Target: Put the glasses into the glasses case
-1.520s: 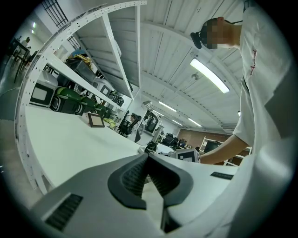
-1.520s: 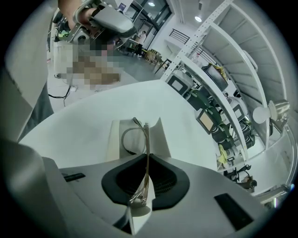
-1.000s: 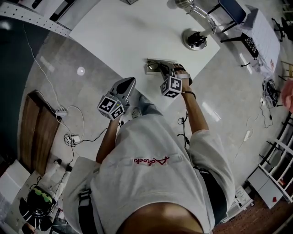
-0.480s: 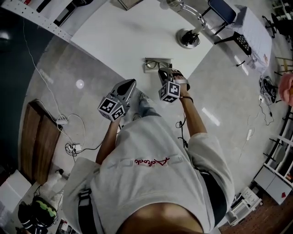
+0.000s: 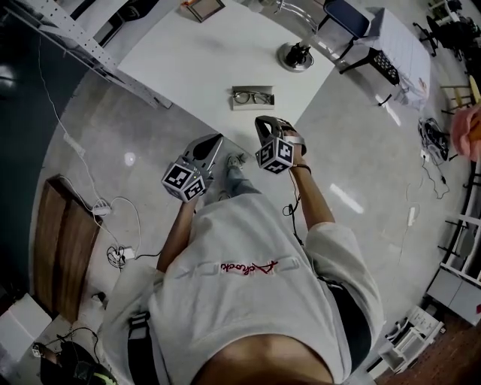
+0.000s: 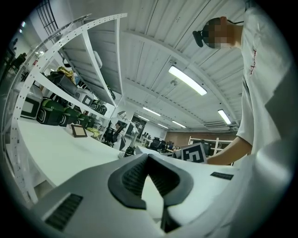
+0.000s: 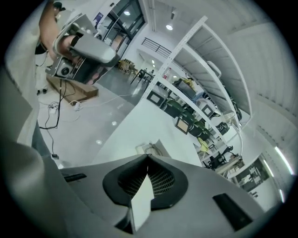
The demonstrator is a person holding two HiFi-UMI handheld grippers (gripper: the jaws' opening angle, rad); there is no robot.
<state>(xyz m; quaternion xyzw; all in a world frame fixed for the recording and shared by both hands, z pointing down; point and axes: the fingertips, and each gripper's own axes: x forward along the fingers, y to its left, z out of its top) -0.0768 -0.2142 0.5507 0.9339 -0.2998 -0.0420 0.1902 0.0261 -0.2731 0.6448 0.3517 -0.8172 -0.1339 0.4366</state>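
Note:
The dark-rimmed glasses [image 5: 252, 96] lie inside the open grey glasses case [image 5: 253, 104] near the front edge of the white table [image 5: 195, 60]. My right gripper [image 5: 264, 122] hangs off the table edge, short of the case, shut and empty. The left gripper [image 5: 213, 140] is lower left over the floor, also shut on nothing. In the right gripper view the case [image 7: 150, 149] shows just beyond the closed tips of the right gripper [image 7: 148, 158]. The left gripper [image 6: 148, 156] points across the table top, and its view does not show the case.
A desk lamp base [image 5: 294, 57] stands at the table's far right and a picture frame [image 5: 201, 7] at its far edge. A chair [image 5: 342, 15] is behind the table. Metal shelving [image 5: 68, 34] runs along the left. Cables [image 5: 113, 218] and a wooden board [image 5: 64, 225] lie on the floor.
My right gripper has drawn back from the glasses case, off the table toward the person's body. The table and case now sit farther away in the head view. The left gripper has hardly moved.

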